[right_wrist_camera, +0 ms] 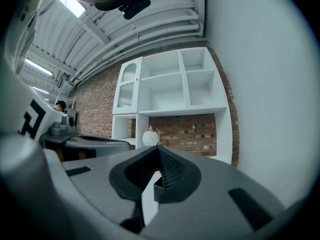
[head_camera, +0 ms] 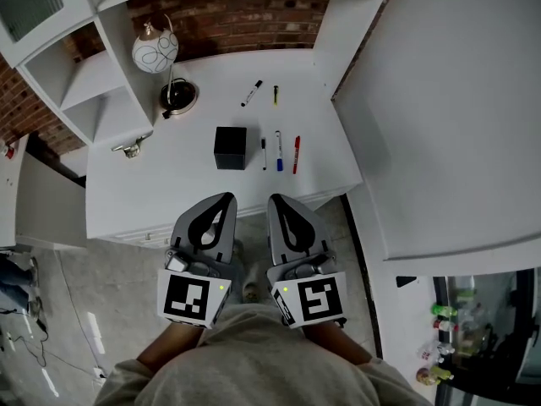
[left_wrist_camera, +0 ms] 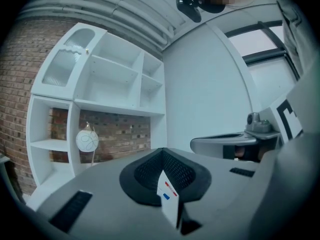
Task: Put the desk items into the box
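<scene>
Seen from above, a person holds two grey grippers side by side at the near edge of a white desk, both pointing level toward it. The left gripper has its jaws clenched with nothing between them; in its own view the dark ribbed pads meet at the tip. Only a thin sliver of desk shows below the tip, with a red and a blue speck on it. The right gripper is clenched too and empty, and its pads are pressed together in the right gripper view.

The small black box stands on the desk ahead of the left gripper's jaws, well apart from them. Just to the right of the box, ahead of the right gripper's jaws, three items lie in a row, close together but not touching: a black pen, a blue pen and a red marker. Farther beyond the jaws lie a black marker and a yellow pen, near each other.

Beyond and to the left of the left jaws stands a globe lamp on a black round base. A small metal object lies left of the box; what it is cannot be told. White shelving against a brick wall rises past the jaws in both gripper views.
</scene>
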A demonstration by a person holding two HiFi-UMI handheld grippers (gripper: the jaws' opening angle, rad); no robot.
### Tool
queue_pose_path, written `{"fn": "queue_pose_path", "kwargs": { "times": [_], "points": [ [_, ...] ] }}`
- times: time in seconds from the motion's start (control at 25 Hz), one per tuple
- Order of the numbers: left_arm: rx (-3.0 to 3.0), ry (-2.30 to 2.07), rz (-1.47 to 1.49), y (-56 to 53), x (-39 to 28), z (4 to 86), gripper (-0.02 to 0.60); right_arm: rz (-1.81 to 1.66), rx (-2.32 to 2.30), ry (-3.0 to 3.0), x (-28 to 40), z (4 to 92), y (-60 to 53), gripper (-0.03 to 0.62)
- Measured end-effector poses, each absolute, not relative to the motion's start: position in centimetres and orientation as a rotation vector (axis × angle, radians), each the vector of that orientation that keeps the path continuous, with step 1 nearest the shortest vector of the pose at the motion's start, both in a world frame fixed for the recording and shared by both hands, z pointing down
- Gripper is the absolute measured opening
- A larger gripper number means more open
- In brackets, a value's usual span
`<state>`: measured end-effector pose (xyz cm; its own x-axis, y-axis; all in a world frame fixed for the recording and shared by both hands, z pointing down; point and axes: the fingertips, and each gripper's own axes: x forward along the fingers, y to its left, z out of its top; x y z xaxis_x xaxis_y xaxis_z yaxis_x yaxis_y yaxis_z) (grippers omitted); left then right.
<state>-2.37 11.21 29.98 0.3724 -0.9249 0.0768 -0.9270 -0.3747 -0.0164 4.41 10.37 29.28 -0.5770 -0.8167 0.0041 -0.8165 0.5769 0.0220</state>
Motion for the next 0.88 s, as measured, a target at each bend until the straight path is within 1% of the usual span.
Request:
{"fn": "queue_pose_path", "kwargs": {
  "times": [0.48, 0.88],
  "points": [
    [2.616, -1.590, 0.105, 0.6, -4.4, 31.6, 0.005, 0.012, 1.553, -2.687, 1.9, 30.8, 0.0, 0.011],
    [2.634, -1.490, 0.099, -4.2, -5.1, 33.4, 0.005, 0.017, 1.605, -2.629, 1.0, 32.5, -3.9, 0.011]
  ]
}}
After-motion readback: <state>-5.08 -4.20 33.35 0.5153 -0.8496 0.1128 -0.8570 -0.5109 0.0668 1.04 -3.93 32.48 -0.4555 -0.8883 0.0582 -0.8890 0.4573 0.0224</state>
